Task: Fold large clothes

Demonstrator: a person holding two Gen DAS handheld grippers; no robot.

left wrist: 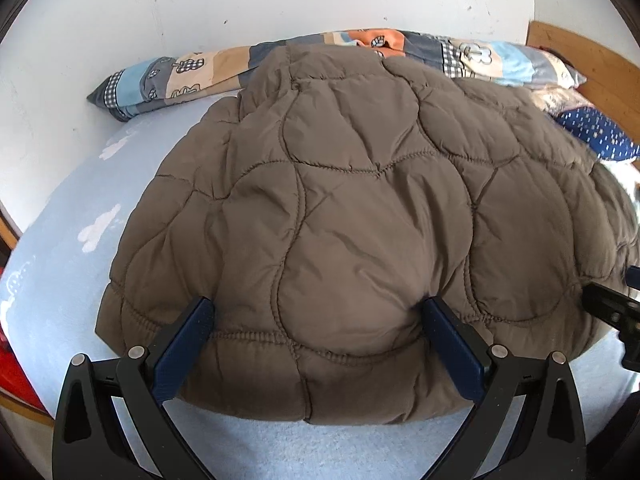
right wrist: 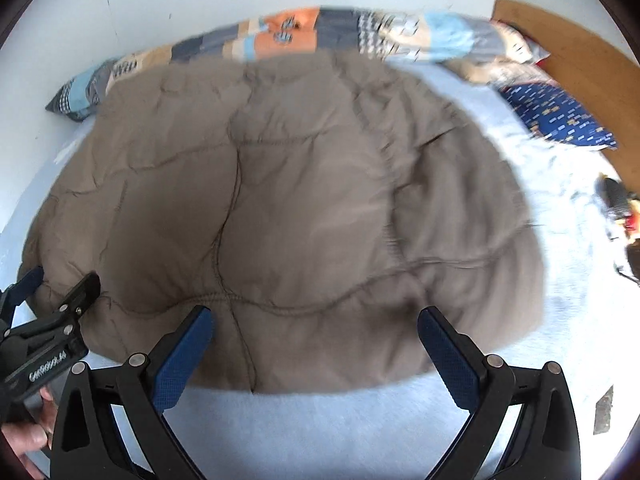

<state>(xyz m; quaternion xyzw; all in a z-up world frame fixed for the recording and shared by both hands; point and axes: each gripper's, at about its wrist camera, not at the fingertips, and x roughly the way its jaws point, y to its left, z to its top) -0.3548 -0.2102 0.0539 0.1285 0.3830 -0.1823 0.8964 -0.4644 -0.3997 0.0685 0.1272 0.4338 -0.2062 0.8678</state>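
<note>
A brown quilted puffer jacket (left wrist: 352, 216) lies spread on a light blue bed sheet (left wrist: 68, 248), hem toward me. My left gripper (left wrist: 316, 312) is open over the hem, its jaws wide apart and holding nothing. The jacket also fills the blurred right wrist view (right wrist: 280, 200). My right gripper (right wrist: 314, 320) is open over the hem further right, empty. The left gripper shows at the left edge of the right wrist view (right wrist: 52, 292). The right gripper's tip shows at the right edge of the left wrist view (left wrist: 612, 308).
A patchwork pillow (left wrist: 176, 76) lies along the white wall (left wrist: 120, 8) behind the jacket. A dark blue dotted pillow (left wrist: 596, 132) lies at the right, by a wooden headboard (left wrist: 592, 64). Small objects (right wrist: 620, 208) sit at the bed's right edge.
</note>
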